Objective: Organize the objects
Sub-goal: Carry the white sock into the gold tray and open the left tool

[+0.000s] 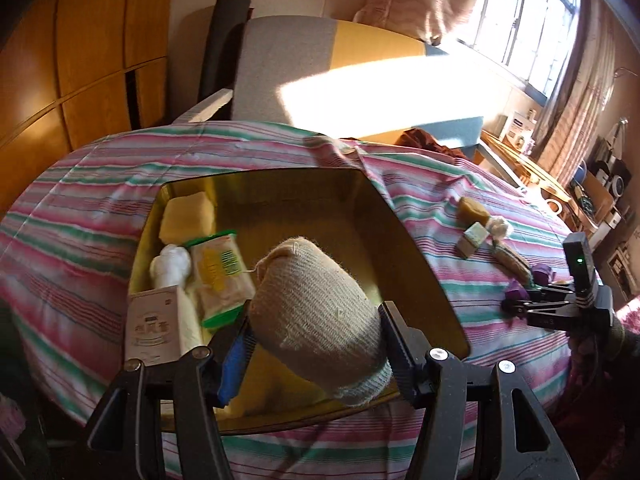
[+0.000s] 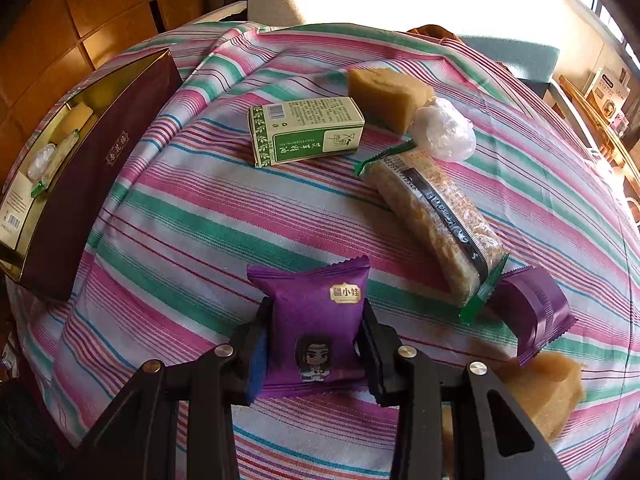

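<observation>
The box (image 1: 420, 240) on the striped cloth (image 1: 80, 208) already holds a yellow sponge (image 1: 186, 218), a white bundle (image 1: 170, 266), a green-edged packet (image 1: 222, 276) and a white carton (image 1: 154, 326). Above its bare gold floor, the left gripper (image 1: 316, 344) is clamped on a bandage roll (image 1: 316, 312), apparently next in. To the right, the right gripper (image 2: 314, 340) pinches a purple packet (image 2: 314, 320). A green carton (image 2: 306, 130), sponges, a plastic ball (image 2: 442, 128) and a long snack bar (image 2: 434, 228) are left to pack.

A lived-in bedroom at home. A striped bedsheet (image 1: 120, 184) covers the bed; behind it stand a wooden wardrobe (image 1: 80, 60) and a barred, curtained window (image 1: 520, 20).
</observation>
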Available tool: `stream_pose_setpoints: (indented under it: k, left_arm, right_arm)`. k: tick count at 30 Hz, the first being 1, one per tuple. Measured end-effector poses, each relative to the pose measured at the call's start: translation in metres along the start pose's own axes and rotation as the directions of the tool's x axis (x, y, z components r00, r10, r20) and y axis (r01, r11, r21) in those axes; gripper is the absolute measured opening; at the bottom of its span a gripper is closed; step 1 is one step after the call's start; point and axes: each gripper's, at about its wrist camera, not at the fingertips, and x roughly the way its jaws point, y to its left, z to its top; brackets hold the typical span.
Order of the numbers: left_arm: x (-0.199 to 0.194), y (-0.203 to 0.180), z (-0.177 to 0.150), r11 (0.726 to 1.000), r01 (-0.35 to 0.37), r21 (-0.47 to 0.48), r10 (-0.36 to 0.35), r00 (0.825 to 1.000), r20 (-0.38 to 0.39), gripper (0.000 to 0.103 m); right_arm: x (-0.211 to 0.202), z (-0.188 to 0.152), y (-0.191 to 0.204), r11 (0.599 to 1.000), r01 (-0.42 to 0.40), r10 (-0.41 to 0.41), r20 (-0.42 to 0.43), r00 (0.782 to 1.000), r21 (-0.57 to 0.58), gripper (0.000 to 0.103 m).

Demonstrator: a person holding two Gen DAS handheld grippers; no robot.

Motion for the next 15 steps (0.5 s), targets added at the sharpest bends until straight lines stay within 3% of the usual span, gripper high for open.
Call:
stream_pose_setpoints:
  k: [4, 15]
  left_arm:
    - [0.009, 0.021, -0.012, 0.999, -0.048, 0.001, 0.048, 0.998, -0.042, 0.061]
    - [0.033, 0.028, -0.024, 0.993, -0.116, 0.018, 0.117, 0.987, -0.113, 0.062]
  right_arm:
    - [0.000, 0.000, 0.002, 1.000, 0.007, -0.007, 0.001, 1.000, -0.007, 0.039]
    - [0.001, 0.001, 0.004, 1.000, 0.012, -0.012, 0.003, 1.000, -0.012, 0.039]
